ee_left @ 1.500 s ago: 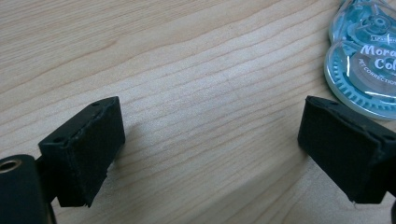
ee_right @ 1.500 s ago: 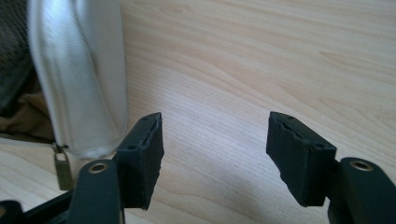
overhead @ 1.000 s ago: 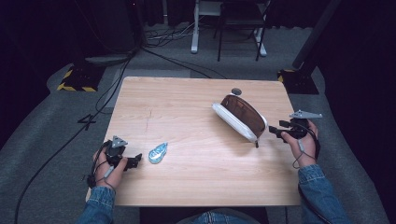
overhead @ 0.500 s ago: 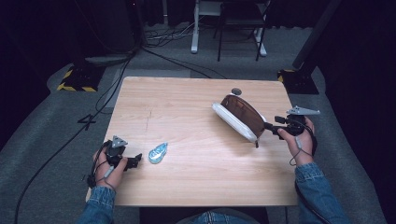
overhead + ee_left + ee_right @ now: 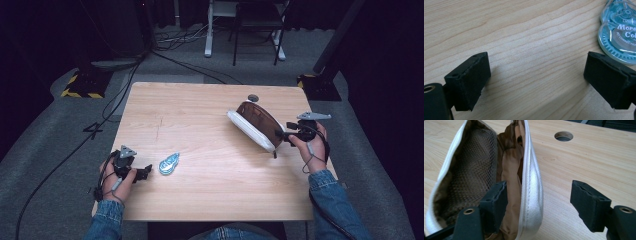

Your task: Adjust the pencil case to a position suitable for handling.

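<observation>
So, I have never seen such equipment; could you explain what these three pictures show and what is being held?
A person sits at a wooden table and holds a hand tool with two black jaws in each hand. The high view looks down from above. The other two pictures come from small cameras that ride on the tools. The left gripper is open, beside a blue correction tape, which it does not hold. The right gripper is at an open pouch, white outside and brown inside. One jaw is inside it, one outside, over the zip edge. Its jaws have just been opening, so nothing is gripped.
</observation>
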### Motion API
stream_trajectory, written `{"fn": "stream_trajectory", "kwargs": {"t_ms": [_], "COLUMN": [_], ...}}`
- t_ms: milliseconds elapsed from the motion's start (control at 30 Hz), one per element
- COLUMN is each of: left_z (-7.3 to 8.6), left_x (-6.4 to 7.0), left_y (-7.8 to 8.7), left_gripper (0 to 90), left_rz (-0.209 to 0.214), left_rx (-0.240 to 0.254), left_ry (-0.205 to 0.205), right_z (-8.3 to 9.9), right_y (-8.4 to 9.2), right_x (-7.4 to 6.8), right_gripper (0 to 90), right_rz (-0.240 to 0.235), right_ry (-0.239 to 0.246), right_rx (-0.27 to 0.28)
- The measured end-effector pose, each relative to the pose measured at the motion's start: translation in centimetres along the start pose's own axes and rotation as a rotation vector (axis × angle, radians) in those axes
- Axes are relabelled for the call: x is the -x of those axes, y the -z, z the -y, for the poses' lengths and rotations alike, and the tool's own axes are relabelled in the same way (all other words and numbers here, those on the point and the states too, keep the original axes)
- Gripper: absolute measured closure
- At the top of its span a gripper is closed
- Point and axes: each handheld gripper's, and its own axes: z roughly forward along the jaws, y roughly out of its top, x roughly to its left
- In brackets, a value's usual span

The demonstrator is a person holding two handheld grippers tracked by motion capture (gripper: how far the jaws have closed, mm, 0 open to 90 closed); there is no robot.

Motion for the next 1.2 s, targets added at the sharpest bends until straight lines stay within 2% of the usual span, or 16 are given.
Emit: {"fn": "stream_trajectory", "kwargs": {"t_ms": [433, 767, 1000, 1167, 1200], "left_z": [0.0, 0.0, 0.0, 0.0, 0.0], "left_x": [0.0, 0.0, 0.1, 0.1, 0.1], "left_y": [0.0, 0.0, 0.0, 0.0, 0.0], "left_gripper": [7.2, 7.4, 7.4, 7.4, 7.4], "left_rz": [-0.001, -0.003, -0.007, -0.007, -0.007], "left_rx": [0.000, 0.001, 0.002, 0.001, 0.002], "left_ry": [0.000, 0.002, 0.003, 0.004, 0.004], "right_z": [0.1, 0.1, 0.2, 0.2, 0.2], "right_y": [-2.0, -3.4, -4.2, -4.3, -4.4], "right_x": [0.0, 0.0, -0.1, -0.3, -0.3], "right_gripper": [31.7, 39.9, 58.3, 77.3, 79.0], "right_rz": [0.000, -0.011, -0.019, -0.042, -0.042], "right_ry": [0.017, 0.036, 0.048, 0.065, 0.065], "right_rx": [-0.048, -0.086, -0.104, -0.111, -0.111]}}
